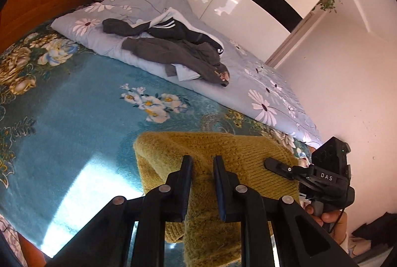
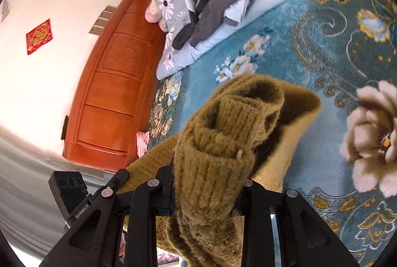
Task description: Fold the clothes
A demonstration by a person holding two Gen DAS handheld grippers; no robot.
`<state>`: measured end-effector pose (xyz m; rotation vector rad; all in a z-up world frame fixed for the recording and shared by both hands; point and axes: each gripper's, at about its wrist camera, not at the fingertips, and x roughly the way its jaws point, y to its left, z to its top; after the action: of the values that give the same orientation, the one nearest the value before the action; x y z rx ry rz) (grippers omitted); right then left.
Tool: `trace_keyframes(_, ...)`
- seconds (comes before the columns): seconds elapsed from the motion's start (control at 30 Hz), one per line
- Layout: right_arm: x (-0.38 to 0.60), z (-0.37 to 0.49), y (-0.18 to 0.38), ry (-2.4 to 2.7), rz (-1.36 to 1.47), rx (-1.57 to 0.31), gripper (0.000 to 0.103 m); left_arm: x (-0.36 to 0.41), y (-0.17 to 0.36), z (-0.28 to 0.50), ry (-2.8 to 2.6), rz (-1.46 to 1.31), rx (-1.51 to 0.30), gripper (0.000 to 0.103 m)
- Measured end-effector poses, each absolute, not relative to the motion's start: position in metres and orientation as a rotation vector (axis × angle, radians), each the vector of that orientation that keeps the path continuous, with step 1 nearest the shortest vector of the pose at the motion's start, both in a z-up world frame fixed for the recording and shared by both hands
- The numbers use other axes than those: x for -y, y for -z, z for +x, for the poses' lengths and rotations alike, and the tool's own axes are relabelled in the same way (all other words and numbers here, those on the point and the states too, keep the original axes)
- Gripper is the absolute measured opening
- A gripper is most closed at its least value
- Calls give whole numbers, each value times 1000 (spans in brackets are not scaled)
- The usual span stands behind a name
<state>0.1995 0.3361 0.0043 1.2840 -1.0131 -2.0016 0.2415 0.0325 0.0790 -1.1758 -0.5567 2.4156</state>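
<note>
Mustard sweater [image 1: 230, 155] on teal bedspread [image 1: 82, 103], both grippers clamping it

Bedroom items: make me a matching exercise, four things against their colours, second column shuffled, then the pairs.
Things:
1. sweater
2. blanket
3. headboard
4. quilt

Colours:
A. orange-brown wood
B. pale blue with white daisies
C. mustard yellow
D. teal with floral print

Pairs: 1-C, 2-D, 3-A, 4-B
</note>
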Motion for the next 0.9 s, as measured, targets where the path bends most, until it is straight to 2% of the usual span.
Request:
trace_keyframes(0.13, -386, 220, -56, 2100, 1193, 942, 29, -84, -90, 240, -2352, -1143, 501, 19)
trace_keyframes(0.27, -436, 236, -113, 2260, 1144, 793, 29, -119, -84, 237, -2279, -1131, 553, 19)
trace_keyframes(0.37, -461, 243, -139, 2337, 1153, 695, 29, -131, -69, 235, -2236, -1165, 589, 19)
trace_keyframes(0.47, -468, 244, -141, 2391, 1220, 619, 29, -126, -50, 238, -2226, -1211, 610, 19)
trace_keyframes(0.7, -420, 219, -119, 2182, 1221, 738, 29, -50, -20, 252, -2302, -1256, 779, 19)
trace_keyframes(0.9, -356, 195, -105, 1892, 1126, 882, 29, 31, -26, 284, -2456, -1183, 896, 20)
